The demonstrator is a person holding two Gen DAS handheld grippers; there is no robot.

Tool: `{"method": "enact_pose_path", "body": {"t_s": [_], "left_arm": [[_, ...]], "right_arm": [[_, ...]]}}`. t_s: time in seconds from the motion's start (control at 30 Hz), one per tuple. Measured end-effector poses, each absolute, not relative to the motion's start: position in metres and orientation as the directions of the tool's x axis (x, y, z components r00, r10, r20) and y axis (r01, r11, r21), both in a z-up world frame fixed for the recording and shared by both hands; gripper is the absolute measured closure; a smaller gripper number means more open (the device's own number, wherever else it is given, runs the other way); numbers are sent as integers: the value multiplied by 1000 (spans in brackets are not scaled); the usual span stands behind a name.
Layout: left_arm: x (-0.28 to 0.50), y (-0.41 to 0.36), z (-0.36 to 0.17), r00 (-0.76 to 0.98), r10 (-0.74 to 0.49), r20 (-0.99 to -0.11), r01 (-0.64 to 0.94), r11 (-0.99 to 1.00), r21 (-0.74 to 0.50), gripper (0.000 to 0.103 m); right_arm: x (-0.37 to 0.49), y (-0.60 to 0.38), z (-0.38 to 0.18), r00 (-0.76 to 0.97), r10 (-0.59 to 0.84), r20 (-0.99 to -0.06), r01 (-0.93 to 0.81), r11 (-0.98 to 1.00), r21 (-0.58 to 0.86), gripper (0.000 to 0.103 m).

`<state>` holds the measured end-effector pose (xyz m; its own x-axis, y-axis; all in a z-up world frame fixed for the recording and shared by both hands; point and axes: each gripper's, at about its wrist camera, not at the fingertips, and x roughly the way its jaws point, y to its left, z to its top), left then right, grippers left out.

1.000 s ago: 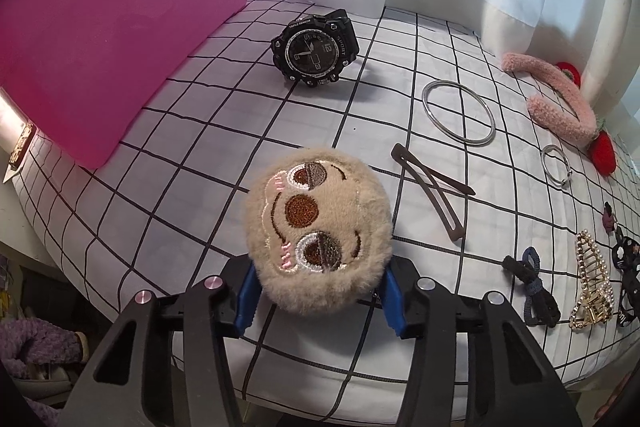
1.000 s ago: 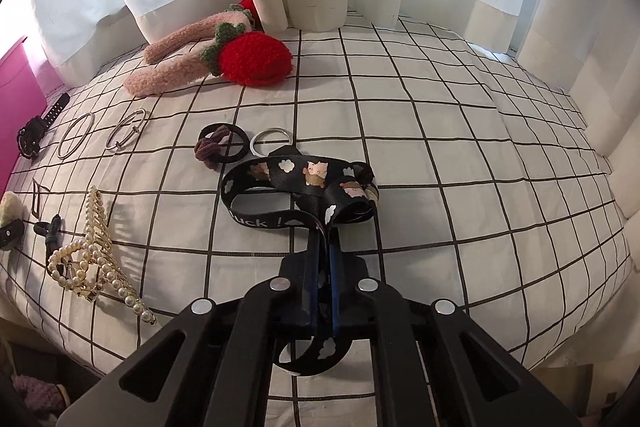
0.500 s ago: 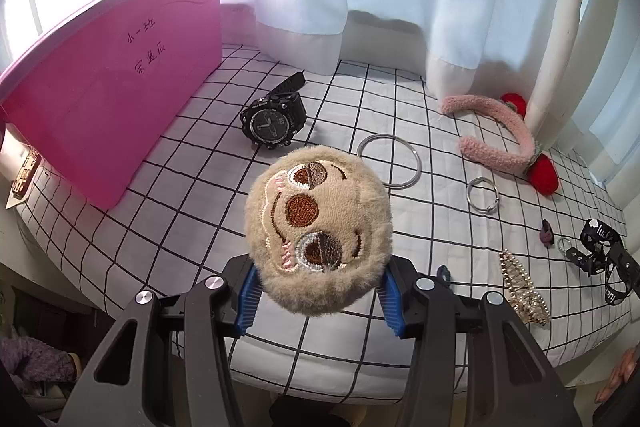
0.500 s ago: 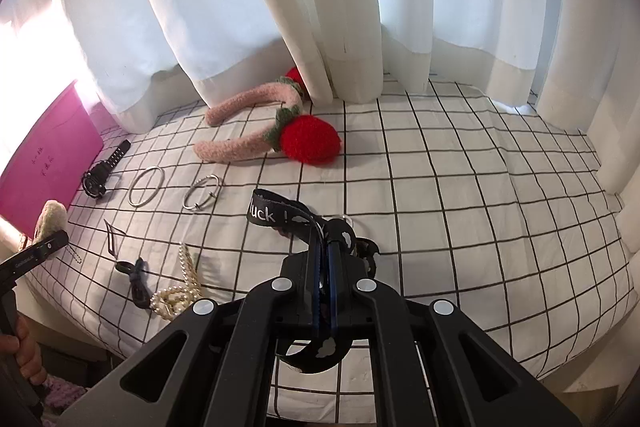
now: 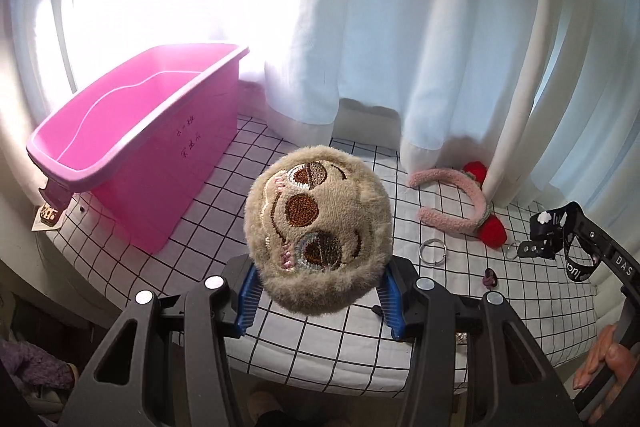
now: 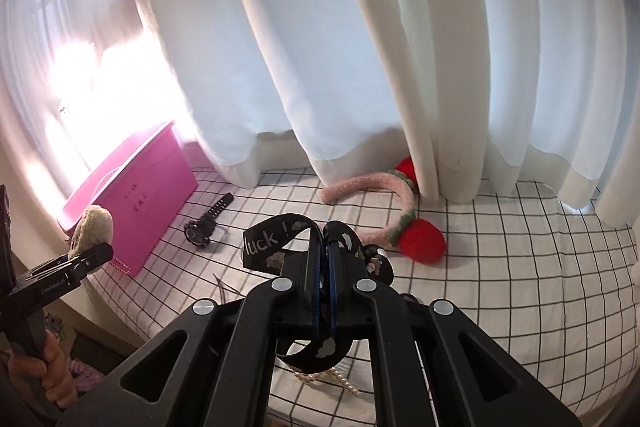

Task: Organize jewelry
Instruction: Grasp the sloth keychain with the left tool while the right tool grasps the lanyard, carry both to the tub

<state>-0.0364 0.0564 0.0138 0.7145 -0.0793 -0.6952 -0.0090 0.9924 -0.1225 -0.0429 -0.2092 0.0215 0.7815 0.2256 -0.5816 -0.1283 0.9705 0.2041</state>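
Note:
My left gripper [image 5: 318, 297] is shut on a round tan plush face clip [image 5: 318, 235] and holds it well above the checked table, right of the open pink bin [image 5: 136, 131]. My right gripper [image 6: 325, 267] is shut on a black printed strap [image 6: 272, 239] and holds it in the air. The strap also shows at the right of the left wrist view [image 5: 560, 231]. The plush also shows at the left of the right wrist view [image 6: 92, 227], beside the pink bin [image 6: 132, 203].
A pink fuzzy headband with red pompoms [image 5: 460, 203] lies by the white curtain [image 5: 400, 27]. Silver rings [image 5: 433, 251] lie near it. A black watch [image 6: 206, 225] lies beside the bin. A pearl clip [image 6: 328, 379] lies below my right gripper.
Both grippers have risen and pulled back from the table with their loads. The bin's open top has come into the left wrist view. The strap now hangs clear of the table.

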Motion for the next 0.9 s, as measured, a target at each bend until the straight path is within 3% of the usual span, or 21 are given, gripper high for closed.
{"method": "enact_pose_path", "body": {"t_s": [0.6,0.9], "left_arm": [[18,245,97,821,88,-564,-187,975,-119,55],[73,328,75,762,121,-637,-276,949,-149,55]], "right_arm": [[102,34,113,672,578,-464,-531,812,244,99],[181,158,107,556,631,-541,-618,749,239,99]]}}
